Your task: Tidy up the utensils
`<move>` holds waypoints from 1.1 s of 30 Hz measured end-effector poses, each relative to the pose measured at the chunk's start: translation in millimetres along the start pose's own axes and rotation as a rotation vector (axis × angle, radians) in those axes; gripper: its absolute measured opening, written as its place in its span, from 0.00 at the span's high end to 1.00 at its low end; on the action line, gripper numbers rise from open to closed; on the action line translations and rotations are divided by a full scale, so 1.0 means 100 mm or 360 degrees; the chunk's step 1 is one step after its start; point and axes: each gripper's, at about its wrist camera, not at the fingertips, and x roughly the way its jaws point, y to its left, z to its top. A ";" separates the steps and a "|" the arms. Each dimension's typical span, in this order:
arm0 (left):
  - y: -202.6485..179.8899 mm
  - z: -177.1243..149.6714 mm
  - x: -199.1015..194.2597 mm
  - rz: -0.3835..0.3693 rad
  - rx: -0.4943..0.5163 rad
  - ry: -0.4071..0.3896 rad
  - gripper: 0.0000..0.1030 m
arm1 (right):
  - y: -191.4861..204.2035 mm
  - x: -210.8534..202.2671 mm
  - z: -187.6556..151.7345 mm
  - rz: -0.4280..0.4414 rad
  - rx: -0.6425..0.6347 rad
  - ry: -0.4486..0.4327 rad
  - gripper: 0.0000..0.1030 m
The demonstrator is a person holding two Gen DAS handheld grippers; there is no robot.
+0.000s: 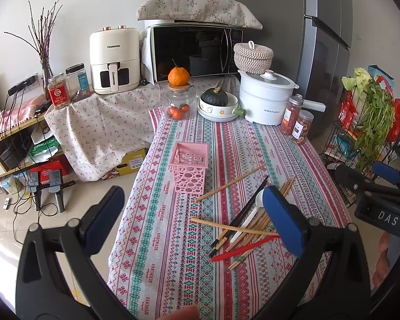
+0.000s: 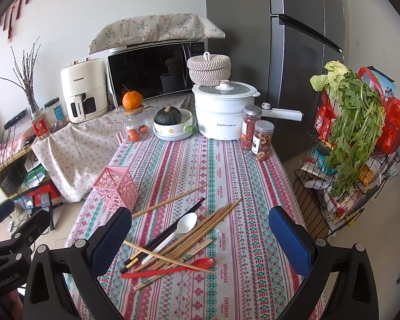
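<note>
Left gripper [image 1: 193, 217]: jaws spread wide, nothing between the blue pads, hovering over the near left part of the patterned tablecloth [image 1: 173, 240], low in the frame. Right gripper [image 2: 200, 236]: jaws likewise apart, empty, poised above the utensil pile at lower centre.

Pile contents, right wrist view: bamboo chopsticks [image 2: 200, 234] fanned and crossing, black chopsticks [image 2: 170, 233] lying diagonally, white spoon [image 2: 180, 229] bowl-up among them, red spoon [image 2: 173, 268] at the near edge. One stray bamboo chopstick [image 2: 170, 201] lies apart, toward the basket.

Pink perforated basket [image 2: 117, 186]: upright at left-centre, near the pile but not touching it.

Upper frame: white electric pot [image 2: 222, 112], two snack jars [image 2: 257, 133], squash in a bowl [image 2: 170, 116].
</note>
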 end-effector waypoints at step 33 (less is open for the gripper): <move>-1.38 0.22 2.99 -0.0421 0.0649 0.1002 0.60 | -1.24 1.83 0.05 -0.0117 0.0310 0.0707 0.00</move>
